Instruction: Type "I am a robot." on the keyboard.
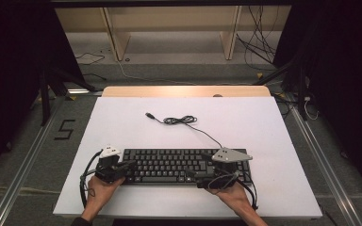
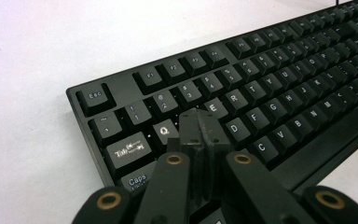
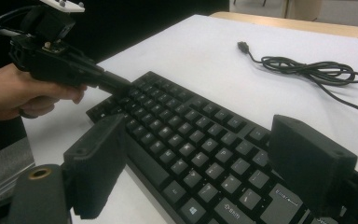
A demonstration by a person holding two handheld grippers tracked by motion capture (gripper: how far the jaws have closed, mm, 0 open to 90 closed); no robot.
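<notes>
The keyboard (image 1: 179,165) lies along the table's (image 1: 122,122) near edge; it looks rigid and fairly light, so grip its ends. Left gripper (image 2: 200,128) is closed on nothing, its tip over the keys; right gripper (image 3: 200,163) is spread wide.

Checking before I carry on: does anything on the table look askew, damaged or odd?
Nothing looks damaged or spilled. The keyboard lies square to the table edge, keys intact. Its cable lies loosely coiled behind it, its plug free on the table. The left gripper is shut over the keys, the right gripper open.
</notes>
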